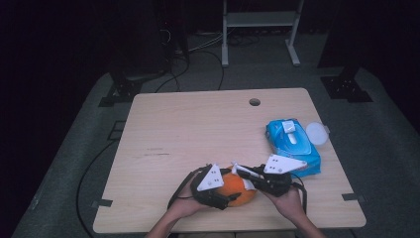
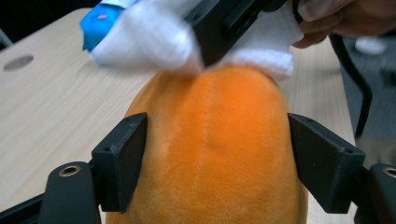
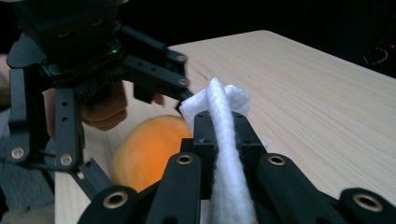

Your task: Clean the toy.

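Note:
An orange plush toy (image 1: 238,190) lies near the table's front edge. My left gripper (image 1: 221,197) is shut on it, and in the left gripper view its two black jaws press the toy's (image 2: 215,140) sides. My right gripper (image 1: 249,174) comes in from the right, shut on a folded white wipe (image 3: 223,116). The wipe (image 2: 154,37) rests against the far top of the toy. In the right gripper view the toy (image 3: 149,149) sits below the left gripper (image 3: 154,93), with a hand behind it.
A blue wipes pack (image 1: 292,141) with its white flap open lies right of the grippers, and a round white lid (image 1: 317,133) sits at the table's right edge. The wooden table (image 1: 198,129) has a cable hole (image 1: 254,102) at the back.

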The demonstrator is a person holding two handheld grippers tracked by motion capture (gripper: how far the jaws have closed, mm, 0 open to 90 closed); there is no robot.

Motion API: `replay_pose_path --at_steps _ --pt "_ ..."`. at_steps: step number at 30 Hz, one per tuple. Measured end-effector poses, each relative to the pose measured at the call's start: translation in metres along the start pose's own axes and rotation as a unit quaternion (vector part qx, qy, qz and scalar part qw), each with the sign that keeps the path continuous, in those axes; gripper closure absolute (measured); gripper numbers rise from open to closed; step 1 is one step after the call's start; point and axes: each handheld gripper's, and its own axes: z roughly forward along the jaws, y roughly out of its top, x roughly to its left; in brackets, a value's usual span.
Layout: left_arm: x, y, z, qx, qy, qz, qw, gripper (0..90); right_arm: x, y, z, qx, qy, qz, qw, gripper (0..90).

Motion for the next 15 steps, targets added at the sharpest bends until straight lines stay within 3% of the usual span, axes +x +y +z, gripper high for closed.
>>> replay_pose_path --at_steps 2,5,6,7,8,9,12,15 --pt "0.003 -0.002 -0.003 -0.006 -0.008 -0.007 0.9999 22.8 0.003 0.001 0.001 0.009 -0.003 -0.016 0.9998 82.3" --pt "0.009 -0.004 -0.006 -0.025 -0.016 -0.028 0.9992 15.0 -0.006 -0.005 -0.004 0.010 -0.006 -0.001 0.9999 82.3" --pt "0.012 -0.005 -0.006 -0.023 -0.007 -0.041 0.9988 10.0 -0.009 -0.007 -0.005 0.009 -0.005 0.007 0.9999 82.3" --pt "0.015 -0.005 -0.005 -0.013 -0.011 -0.057 0.9982 6.7 -0.011 -0.009 -0.006 0.010 -0.005 0.015 0.9998 82.3" --pt "0.018 -0.006 -0.004 -0.012 -0.021 -0.074 0.9970 6.8 -0.013 -0.010 -0.007 0.009 -0.005 0.017 0.9998 82.3" --pt "0.018 -0.007 -0.005 -0.013 -0.020 -0.077 0.9968 9.6 -0.016 -0.010 -0.008 0.009 -0.004 0.020 0.9998 82.3" --pt "0.012 -0.005 -0.004 -0.011 -0.011 -0.059 0.9981 20.9 -0.015 -0.008 -0.008 0.009 -0.008 0.022 0.9997 82.3" --pt "0.003 0.002 -0.001 -0.005 -0.001 -0.022 0.9997 24.0 -0.005 -0.002 -0.005 0.002 0.003 0.017 0.9999 82.3"
